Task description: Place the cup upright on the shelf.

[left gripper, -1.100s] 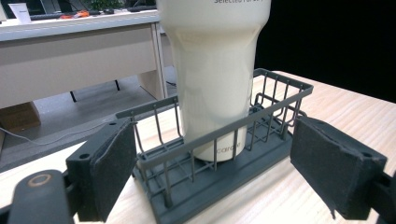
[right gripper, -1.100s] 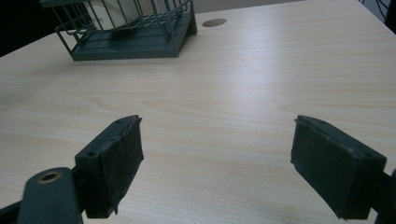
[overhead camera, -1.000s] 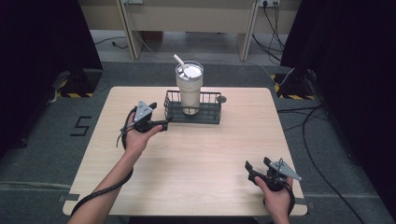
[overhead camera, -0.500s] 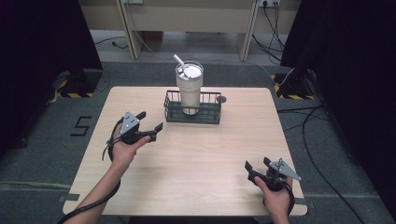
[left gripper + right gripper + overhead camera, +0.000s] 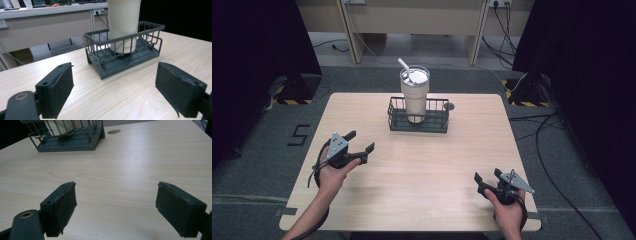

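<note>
Jaws of both grippers stood apart, empty; left gripper (image 5: pixel 360 142) had withdrawn from the wire basket (image 5: pixel 419 121) holding the tumbler (image 5: pixel 415 95), right gripper (image 5: pixel 487 176) unmoved, suggesting placement finished.

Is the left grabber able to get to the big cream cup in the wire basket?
Probably yes. The left gripper is open, with bare wooden table between it and the tall cream cup; the dark wire basket walls only its base.

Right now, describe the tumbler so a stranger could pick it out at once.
Look to the far middle of the wooden table, where a dark wire basket sits. The tumbler stands upright inside it: tall, cream-coloured, with a straw poking from its lid.
</note>
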A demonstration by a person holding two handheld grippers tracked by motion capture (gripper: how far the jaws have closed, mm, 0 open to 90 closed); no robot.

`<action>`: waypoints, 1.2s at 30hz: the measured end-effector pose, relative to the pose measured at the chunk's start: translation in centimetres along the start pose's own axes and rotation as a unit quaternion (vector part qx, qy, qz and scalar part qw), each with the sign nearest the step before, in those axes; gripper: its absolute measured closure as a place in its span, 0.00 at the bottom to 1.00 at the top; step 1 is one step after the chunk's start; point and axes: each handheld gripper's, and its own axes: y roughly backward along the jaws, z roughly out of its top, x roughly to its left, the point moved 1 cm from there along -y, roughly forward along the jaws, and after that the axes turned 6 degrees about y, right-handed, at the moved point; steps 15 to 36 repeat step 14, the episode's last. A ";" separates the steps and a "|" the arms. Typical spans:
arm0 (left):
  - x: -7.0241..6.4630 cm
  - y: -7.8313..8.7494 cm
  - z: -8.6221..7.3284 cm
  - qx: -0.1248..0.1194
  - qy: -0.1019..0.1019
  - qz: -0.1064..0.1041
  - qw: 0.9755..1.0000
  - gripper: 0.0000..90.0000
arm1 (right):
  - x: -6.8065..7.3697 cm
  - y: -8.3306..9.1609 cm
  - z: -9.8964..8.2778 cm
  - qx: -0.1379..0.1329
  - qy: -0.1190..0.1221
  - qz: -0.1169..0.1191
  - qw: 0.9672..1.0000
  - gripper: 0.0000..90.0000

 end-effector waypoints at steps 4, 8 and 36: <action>0.1 0.6 -0.8 0.001 0.010 0.003 1.000 0.16 | 0.0 0.0 0.0 0.001 0.003 -0.001 1.000 0.19; 0.2 0.9 -1.1 0.001 0.017 0.006 1.000 0.16 | 0.1 0.0 0.0 0.000 0.007 0.001 1.000 0.19; 0.2 1.0 -1.3 0.003 0.021 0.007 1.000 0.17 | 0.2 0.0 0.0 0.000 0.017 0.011 1.000 0.18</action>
